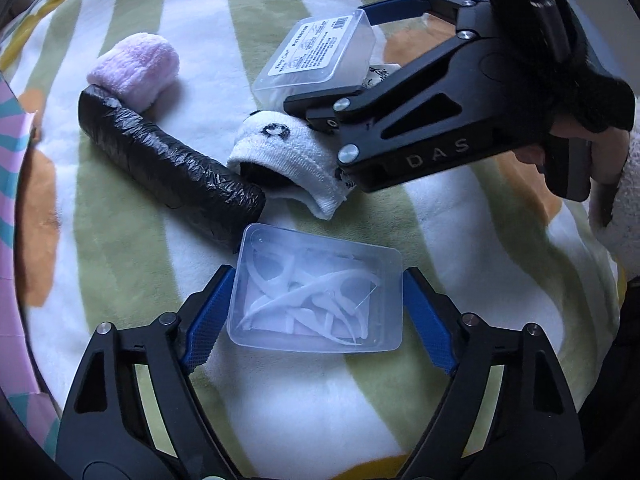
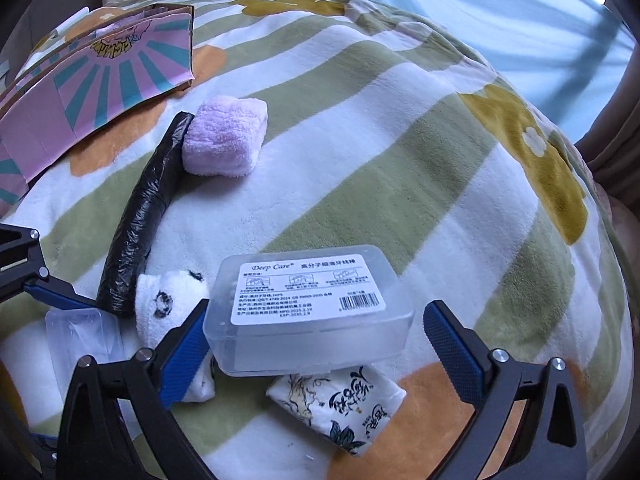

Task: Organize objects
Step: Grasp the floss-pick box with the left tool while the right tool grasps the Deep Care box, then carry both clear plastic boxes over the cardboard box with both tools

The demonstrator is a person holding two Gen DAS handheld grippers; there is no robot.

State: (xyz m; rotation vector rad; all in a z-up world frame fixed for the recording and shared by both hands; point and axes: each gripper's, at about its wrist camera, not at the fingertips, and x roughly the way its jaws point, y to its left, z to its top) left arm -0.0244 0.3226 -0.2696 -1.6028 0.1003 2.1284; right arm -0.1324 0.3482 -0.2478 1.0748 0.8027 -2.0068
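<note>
**Two halves of a floss box, one at each tool**

Two clear plastic parts are seen on the bed (image 2: 360, 128): a tray (image 1: 316, 300) of white floss picks and a labelled lid (image 2: 308, 308). The tray lies between the fingers of the left tool (image 1: 316, 312), which is spread; the left blue pad is touching or nearly touching the tray's edge, while a gap is seen at the right pad, so nothing is pinched yet. The lid is framed by the right tool (image 2: 316, 340), also spread, with its left pad against the lid's side and the right pad clear of it. The lid rests tilted, partly on a printed tissue pack (image 2: 340, 412) and just beside a white sock (image 2: 168, 300).

Little of the organizing appears done. The lid is off the tray, and the two are kept apart by the sock. A black bag roll (image 1: 168, 164) lies loose, one end touching a pink towel (image 1: 136, 68) and the other near the sock. A pink patterned box (image 2: 92, 92) sits at the bed's edge, well apart from the rest; whether anything has been put in it cannot be told.

Closing the floss box is judged to be the step in hand. Left to do: both halves gripped, the lid fitted, then the soft items gathered.
</note>
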